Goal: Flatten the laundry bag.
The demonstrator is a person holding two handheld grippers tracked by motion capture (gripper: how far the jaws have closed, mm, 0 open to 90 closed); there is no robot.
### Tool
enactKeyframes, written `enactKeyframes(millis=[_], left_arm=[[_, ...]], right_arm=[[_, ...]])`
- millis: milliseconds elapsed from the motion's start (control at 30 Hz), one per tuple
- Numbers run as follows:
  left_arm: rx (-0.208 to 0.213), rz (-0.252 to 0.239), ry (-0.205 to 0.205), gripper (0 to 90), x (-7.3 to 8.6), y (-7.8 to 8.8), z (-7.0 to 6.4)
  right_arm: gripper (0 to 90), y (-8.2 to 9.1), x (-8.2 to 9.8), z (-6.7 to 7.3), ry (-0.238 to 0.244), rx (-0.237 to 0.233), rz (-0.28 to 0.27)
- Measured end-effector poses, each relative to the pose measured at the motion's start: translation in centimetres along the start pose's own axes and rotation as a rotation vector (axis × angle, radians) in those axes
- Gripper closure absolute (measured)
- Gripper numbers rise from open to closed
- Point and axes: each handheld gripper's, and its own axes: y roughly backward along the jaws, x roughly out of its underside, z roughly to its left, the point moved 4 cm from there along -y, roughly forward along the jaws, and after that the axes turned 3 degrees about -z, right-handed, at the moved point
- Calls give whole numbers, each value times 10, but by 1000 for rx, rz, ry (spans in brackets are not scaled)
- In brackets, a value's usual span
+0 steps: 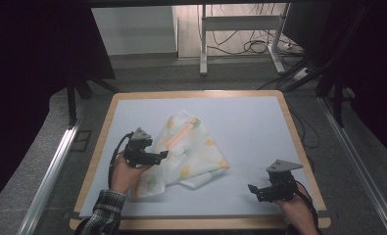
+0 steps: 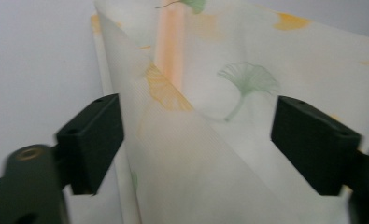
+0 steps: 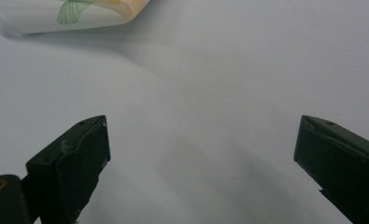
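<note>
The leaf-printed cloth point(image 1: 188, 152) lies loosely folded on the pale table mat point(image 1: 250, 122), its raised fold between the spread jaws of the left gripper point(image 1: 157, 155), whose pads touch nothing. The right gripper point(image 1: 252, 188), also wide open over bare mat, sits well apart, with a cloth corner point(image 3: 79, 14) ahead of it. To fold neatly, each gripper should pinch one corner low before lifting together.

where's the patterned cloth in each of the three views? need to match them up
High view: cloth lies mid-table, right beside the left gripper.
Left gripper view: cloth spans the frame from centre to right, a fold running between the open jaws.
Right gripper view: one corner at top left.
Shared landmark: the pale blue mat.
</note>
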Motion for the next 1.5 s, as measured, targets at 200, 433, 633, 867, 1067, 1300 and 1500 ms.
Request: enactKeyframes(millis=[200,433,633,867,1067,1300,1500], left_arm=[[-116,93,36,123,-5,-39,15],[-105,106,-5,887,-8,-42,19],[31,-4,-98,891,-46,2,-4],[220,-41,-311,889,-52,55,-80],[357,-8,-476,887,-2,69,-141],[536,44,-507,854,34,42,-191],[535,67,-511,406,34,31,-192]], right_arm=[[36,0,0,0,4,-2,5],[37,0,1,0,7,-6,5],[37,-1,1,1,3,-6,11],[37,1,1,-1,4,2,3],[37,5,0,-5,-12,16,-12],[37,16,1,-19,-46,57,-29],[37,26,5,-33,-82,87,-35]])
